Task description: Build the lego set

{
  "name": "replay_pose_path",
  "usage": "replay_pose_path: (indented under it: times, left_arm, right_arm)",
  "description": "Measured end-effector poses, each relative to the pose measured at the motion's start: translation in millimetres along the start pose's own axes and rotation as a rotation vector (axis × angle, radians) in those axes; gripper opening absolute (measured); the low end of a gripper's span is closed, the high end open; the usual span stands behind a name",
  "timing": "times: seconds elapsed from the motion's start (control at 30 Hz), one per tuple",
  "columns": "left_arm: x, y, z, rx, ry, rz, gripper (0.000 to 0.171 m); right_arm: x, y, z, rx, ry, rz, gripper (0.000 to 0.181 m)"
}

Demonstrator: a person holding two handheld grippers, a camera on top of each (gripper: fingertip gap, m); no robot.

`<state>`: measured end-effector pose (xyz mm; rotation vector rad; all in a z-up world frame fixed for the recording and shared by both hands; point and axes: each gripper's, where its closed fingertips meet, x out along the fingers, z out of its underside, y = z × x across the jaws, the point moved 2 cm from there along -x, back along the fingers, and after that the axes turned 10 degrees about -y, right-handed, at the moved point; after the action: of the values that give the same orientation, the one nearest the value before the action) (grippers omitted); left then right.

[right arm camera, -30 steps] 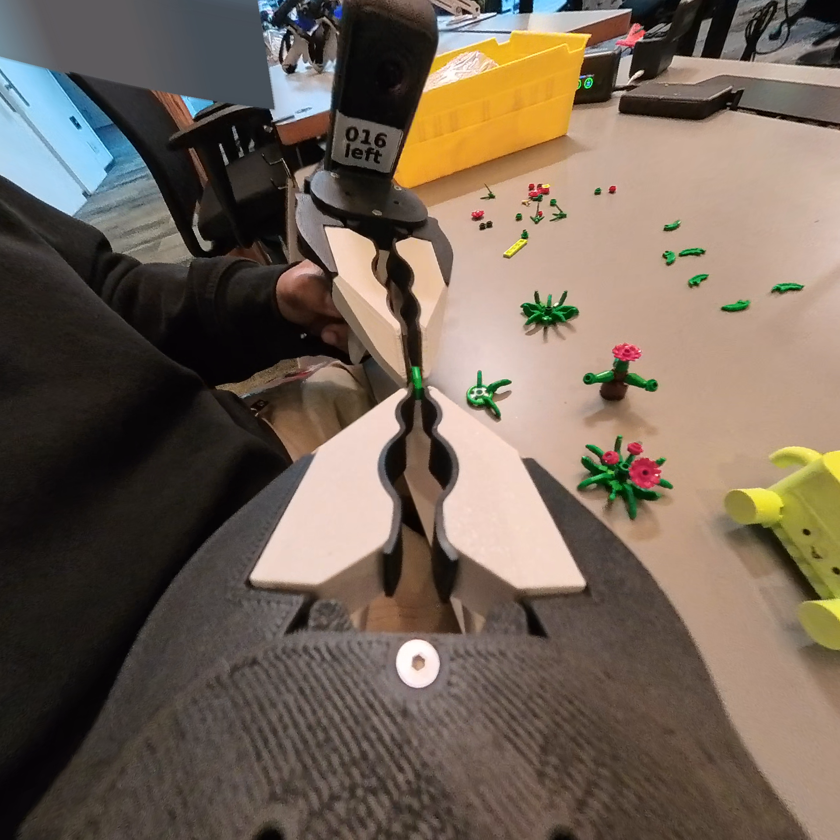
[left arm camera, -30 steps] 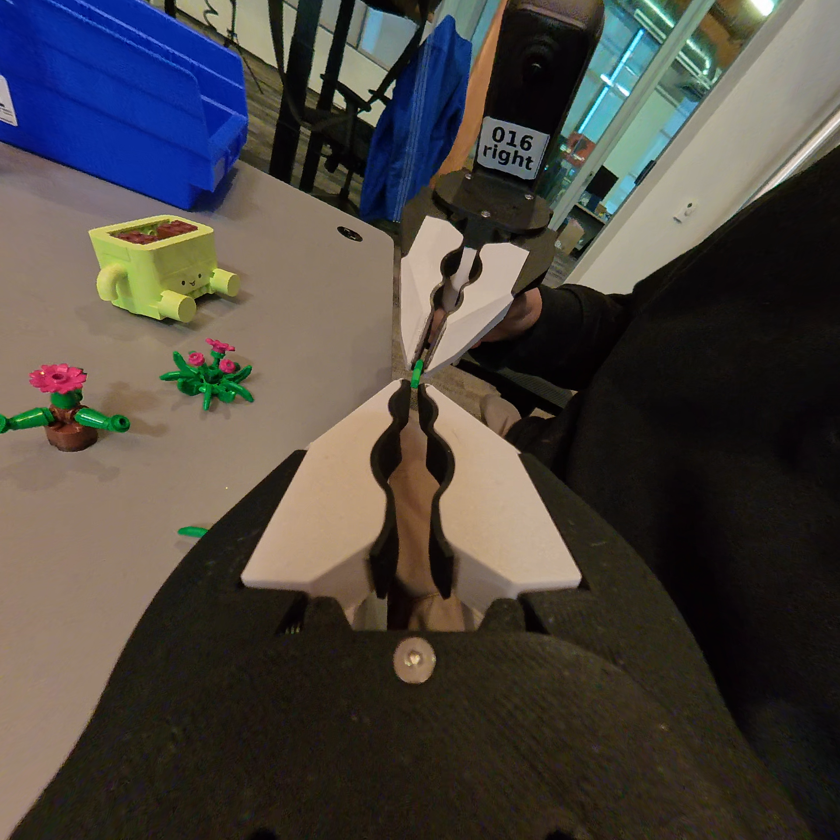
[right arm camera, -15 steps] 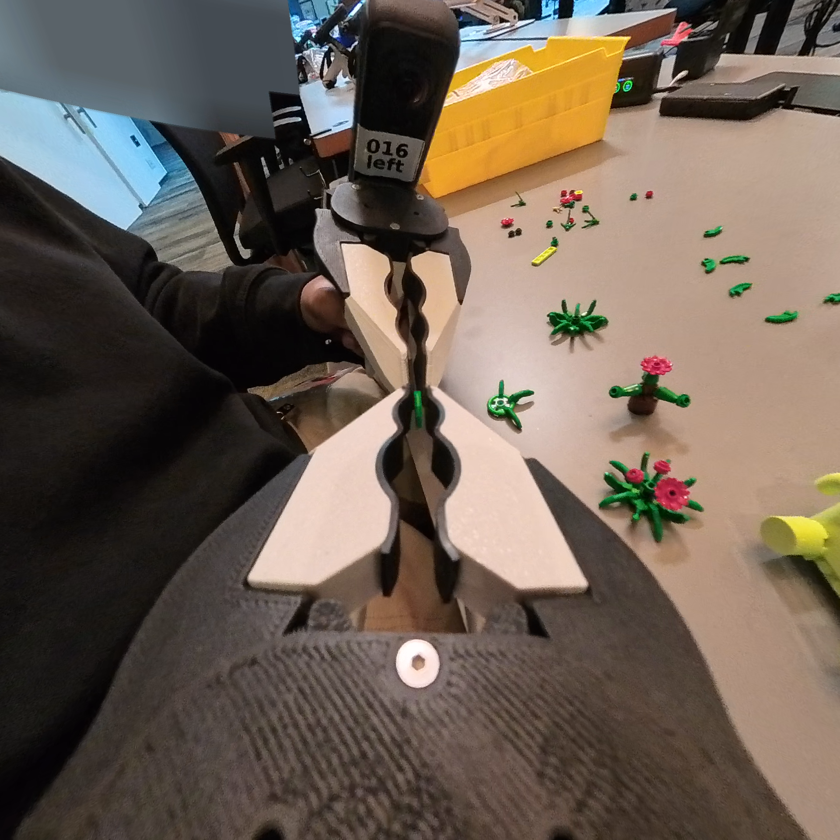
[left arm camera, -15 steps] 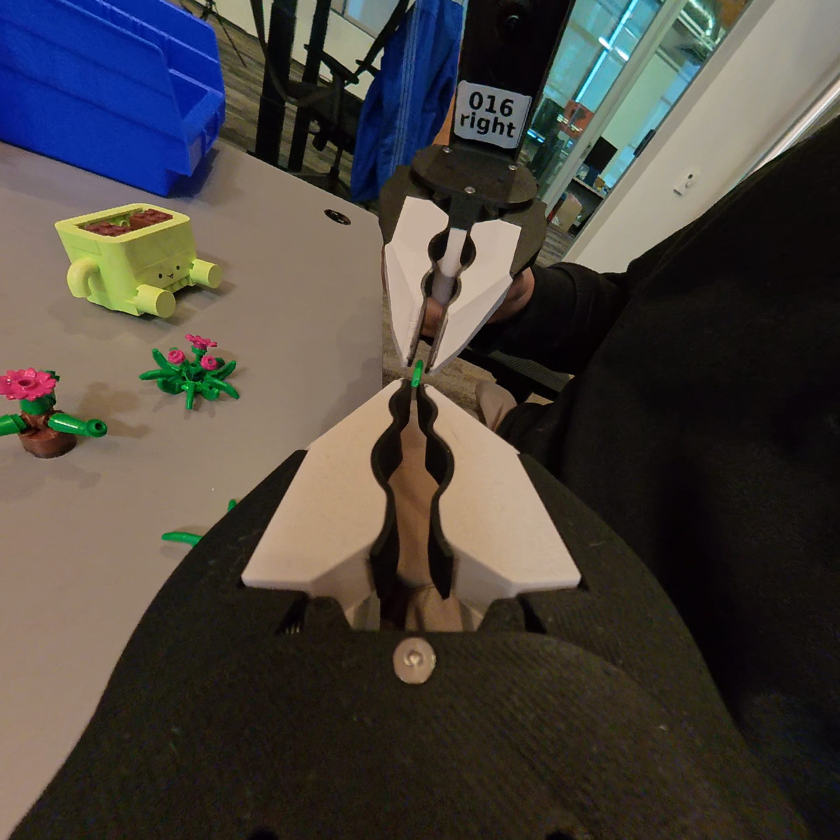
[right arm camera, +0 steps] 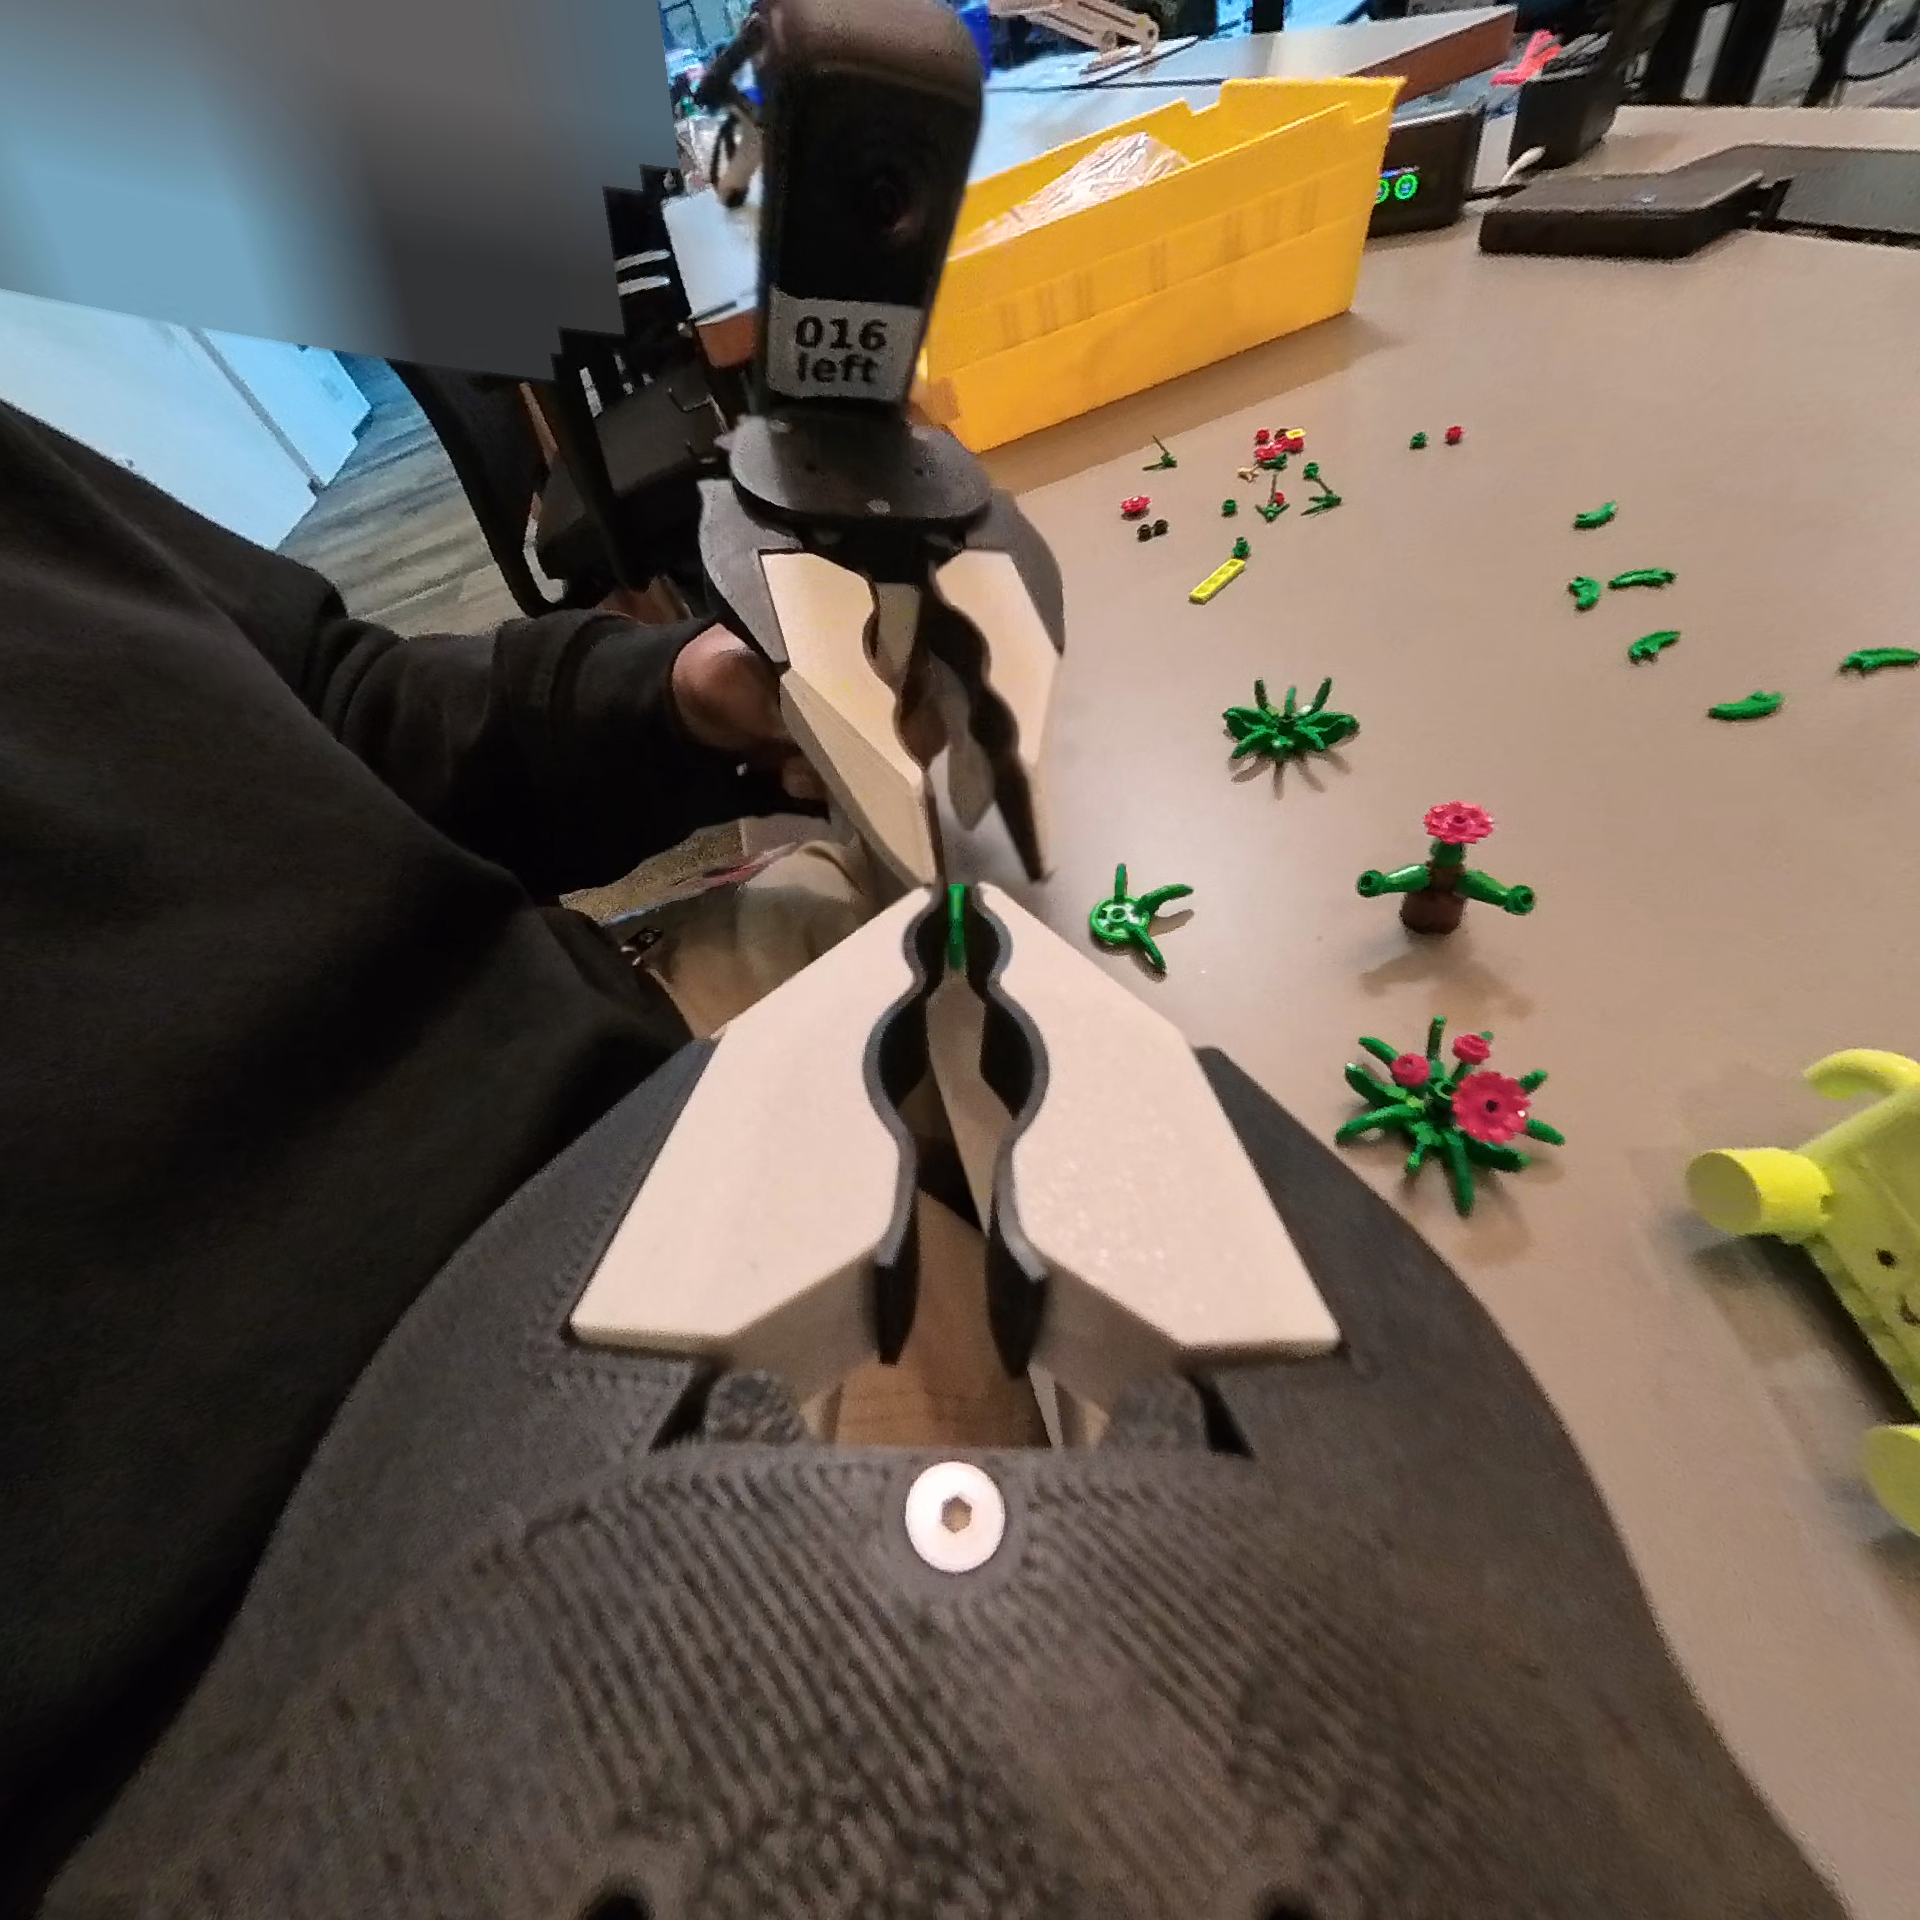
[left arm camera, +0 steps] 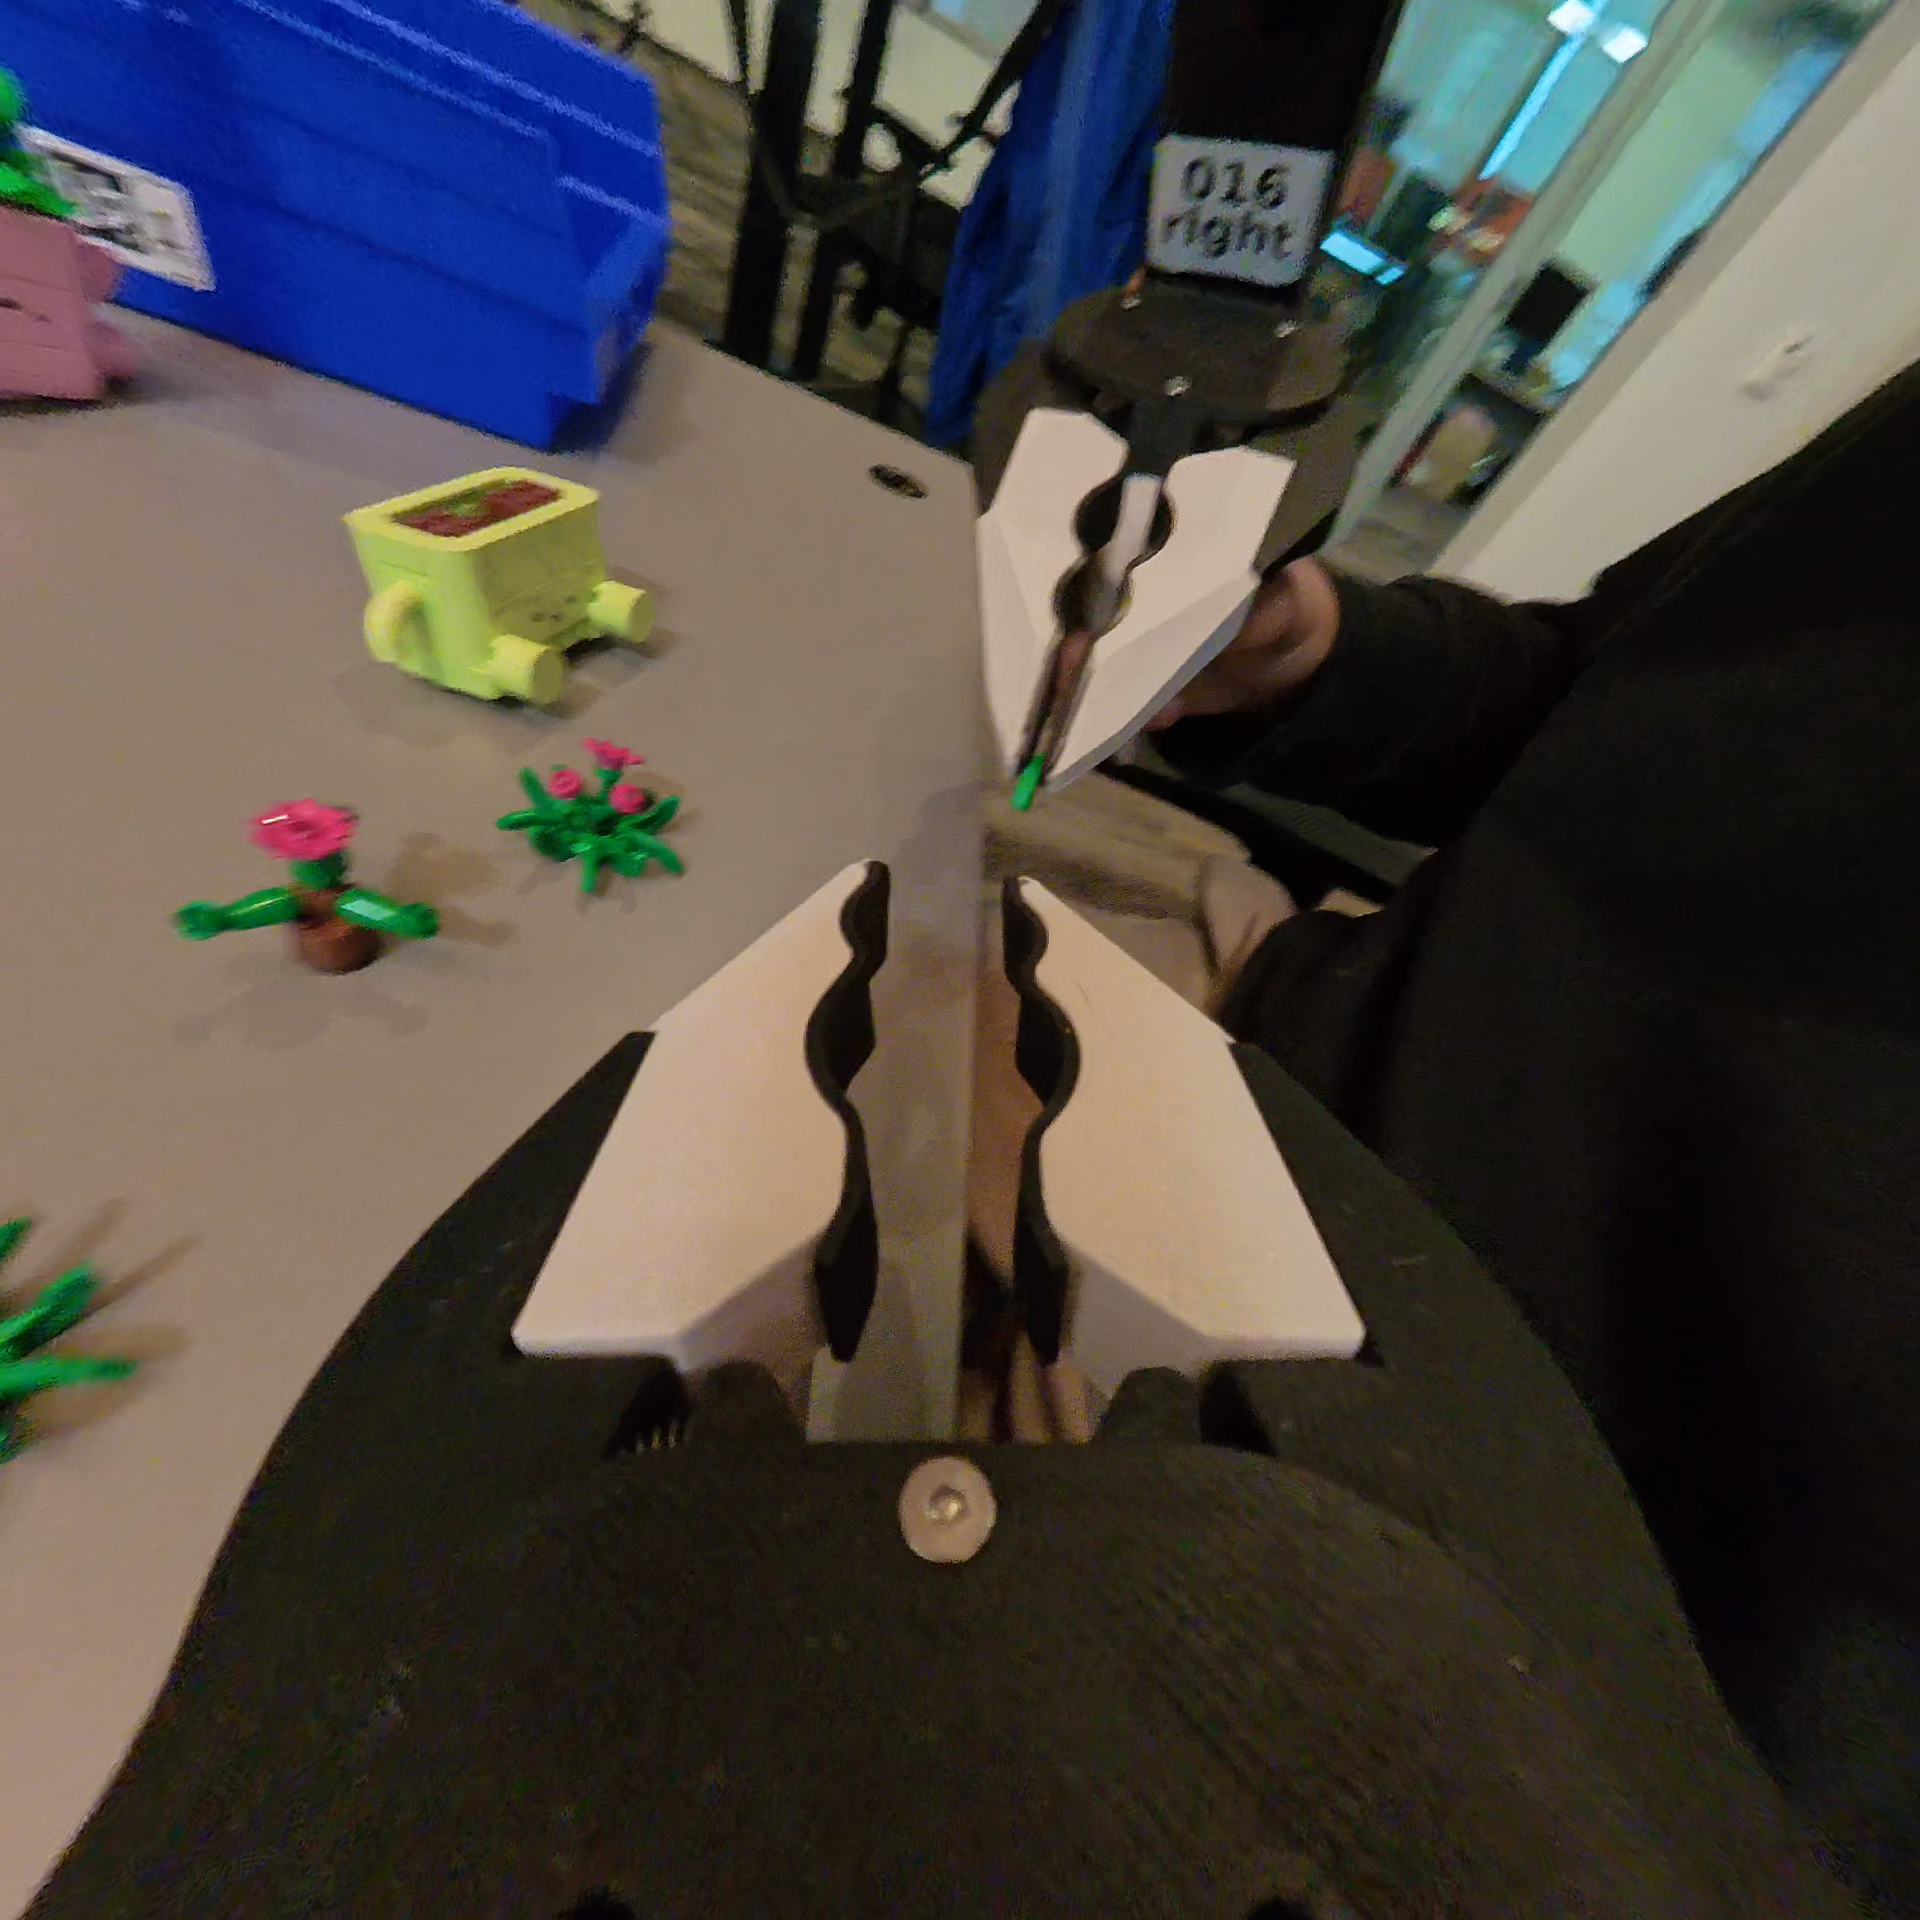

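In the left wrist view, the left tongs [left arm camera: 940,904] stand parted with nothing between the tips, while the right tongs [left arm camera: 1039,779] hang just ahead of them over the table [left arm camera: 727,499] edge, pinched on a small green stem piece [left arm camera: 1024,795] that pokes out of their tips. On the table sit the finished-looking parts: a lime-yellow pot [left arm camera: 483,577] with a brown top, a leafy cluster with three pink buds [left arm camera: 597,810], and a single pink flower on a brown base [left arm camera: 312,894] with two green arms. More green leaves [left arm camera: 42,1340] lie at the left edge, and a blue bin [left arm camera: 343,197] and a pink block thing [left arm camera: 52,312] stand behind — both out of play, I judge. In the right wrist view, the same stem piece shows as a green sliver held in the right tongs' closed tips, with the left tongs open and close by. Beyond lie a bare leaf rosette [right arm camera: 1288,722], a small green sprig [right arm camera: 1127,920], loose curved leaves [right arm camera: 1745,707], a scatter of tiny red and green bits [right arm camera: 1273,468] and a yellow bin [right arm camera: 1174,249]. So the build looks partway — the pot and some plants are made, nothing visibly planted in the pot, and many small pieces remain loose.
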<state>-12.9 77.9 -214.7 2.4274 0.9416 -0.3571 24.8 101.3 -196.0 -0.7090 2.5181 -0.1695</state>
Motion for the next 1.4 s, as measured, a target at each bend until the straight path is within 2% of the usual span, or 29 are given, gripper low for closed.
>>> replay_pose_path:
  times: [0.07,0.2,0.3,0.47,0.63,0.77,1.17,1.4]
  left_arm:
    - [-8,-15,9,0.019,-0.062,-0.116,0.027]
    - [-14,-43,40,0.061,-0.266,-0.345,0.040]
    - [-14,-49,50,0.078,-0.333,-0.415,0.042]
    - [-11,-47,55,0.073,-0.367,-0.398,0.039]
    - [-7,-35,62,0.088,-0.415,-0.335,0.017]
    - [-7,-35,59,0.078,-0.379,-0.323,0.017]
    - [-3,-41,59,0.098,-0.406,-0.386,0.011]
    - [-4,-42,59,0.089,-0.403,-0.393,0.005]
  right_arm:
    - [0,4,3,0.016,-0.009,0.018,0.000]
    - [9,15,14,0.033,-0.070,0.106,0.000]
    - [25,21,22,0.051,-0.139,0.149,0.001]
    - [55,26,27,0.079,-0.233,0.172,0.001]
    - [70,36,37,0.059,-0.342,0.232,0.001]
    - [72,35,36,0.052,-0.353,0.211,0.001]
    - [76,42,36,-0.080,-0.467,0.150,0.001]
    - [79,40,37,-0.096,-0.519,0.121,0.001]
